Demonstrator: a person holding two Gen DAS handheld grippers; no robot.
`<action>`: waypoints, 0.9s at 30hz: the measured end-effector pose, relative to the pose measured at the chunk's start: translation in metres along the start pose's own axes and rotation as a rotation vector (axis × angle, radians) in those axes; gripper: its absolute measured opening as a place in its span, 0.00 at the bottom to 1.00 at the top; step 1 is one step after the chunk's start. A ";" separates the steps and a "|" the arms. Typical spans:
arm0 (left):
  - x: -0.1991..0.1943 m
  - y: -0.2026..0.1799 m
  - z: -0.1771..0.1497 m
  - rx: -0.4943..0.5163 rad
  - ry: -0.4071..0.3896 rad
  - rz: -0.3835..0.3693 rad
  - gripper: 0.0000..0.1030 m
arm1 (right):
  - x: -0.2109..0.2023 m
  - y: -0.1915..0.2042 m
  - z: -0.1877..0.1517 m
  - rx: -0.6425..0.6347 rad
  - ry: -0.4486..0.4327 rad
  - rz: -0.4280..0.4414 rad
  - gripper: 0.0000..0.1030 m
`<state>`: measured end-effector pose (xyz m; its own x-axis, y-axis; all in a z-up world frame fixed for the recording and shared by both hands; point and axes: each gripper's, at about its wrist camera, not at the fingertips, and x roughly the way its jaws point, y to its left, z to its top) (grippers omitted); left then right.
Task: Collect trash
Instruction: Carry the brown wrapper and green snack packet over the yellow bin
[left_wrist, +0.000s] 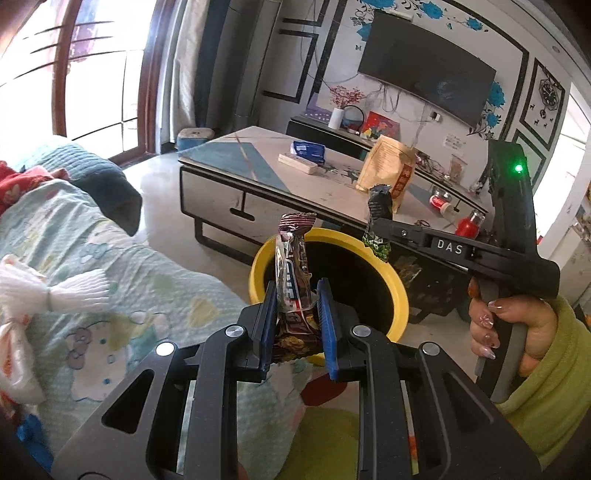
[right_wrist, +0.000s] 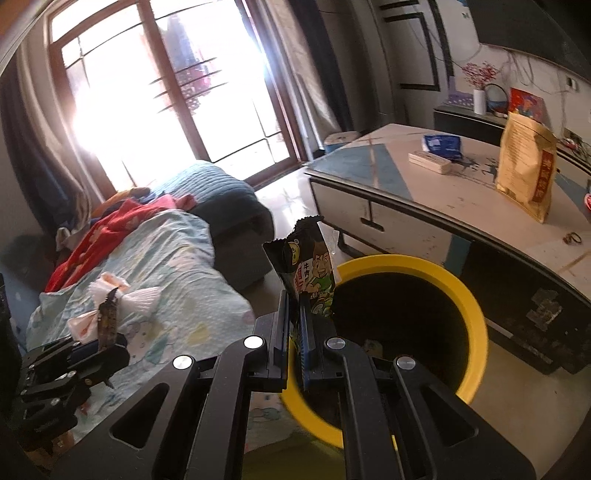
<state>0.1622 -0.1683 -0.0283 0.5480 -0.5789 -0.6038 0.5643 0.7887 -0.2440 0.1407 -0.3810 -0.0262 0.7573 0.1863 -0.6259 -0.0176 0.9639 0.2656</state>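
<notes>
Left wrist view, left to right. White tissue wad (left_wrist: 55, 295) at 9 o'clock on the sofa cover (left_wrist: 122, 266), which is pale blue with cartoon prints. Centre, left gripper (left_wrist: 297, 317) is pinching a brown bar wrapper (left_wrist: 293, 280): blue pads press its lower half, the top sticks up, crinkled end at 12 of the jaws. Directly behind it, yellow bin (left_wrist: 258, 273), dark inside; the wrapper overlaps the bin's near left rim in the view. Coffee table (left_wrist: 258, 173) behind the bin at 12 o'clock, with a tan bag (left_wrist: 384, 166) standing upright and a blue pack (left_wrist: 308, 149). TV (left_wrist: 424, 77) on the wall at 1 o'clock. At 3 o'clock, right gripper (left_wrist: 375, 225) comes in sideways, a hand (left_wrist: 517, 328) in a green sleeve on its grip, jaws pressed together on a dark snack wrapper (left_wrist: 378, 221) that shows above and below the fingers, near the bin's far right rim.

Right wrist view, left to right. Left gripper (right_wrist: 107, 332) at 8 o'clock, bar wrapper (right_wrist: 107, 317) upright in it, tissue wad (right_wrist: 122, 295) behind on the cover. Centre, right gripper (right_wrist: 293, 314) clamps the snack wrapper (right_wrist: 308, 273) by its lower edge; green cartoon print faces the camera. Bin (right_wrist: 476, 314) sits at 4 o'clock of the wrapper, its left rim just beside the jaws. Whether either wrapper is over the opening, cannot tell. Table (right_wrist: 424, 192) at 2 o'clock.
</notes>
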 end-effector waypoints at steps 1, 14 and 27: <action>0.003 -0.002 0.000 0.003 0.001 -0.004 0.15 | 0.000 -0.003 0.000 0.009 0.001 -0.005 0.05; 0.043 -0.024 -0.003 0.042 0.053 -0.050 0.15 | 0.006 -0.047 0.001 0.109 0.032 -0.044 0.05; 0.083 -0.039 -0.012 0.071 0.120 -0.067 0.15 | 0.018 -0.072 -0.001 0.170 0.075 -0.070 0.05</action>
<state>0.1783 -0.2441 -0.0779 0.4328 -0.5973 -0.6752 0.6417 0.7302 -0.2346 0.1544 -0.4470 -0.0575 0.7018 0.1398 -0.6986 0.1485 0.9303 0.3354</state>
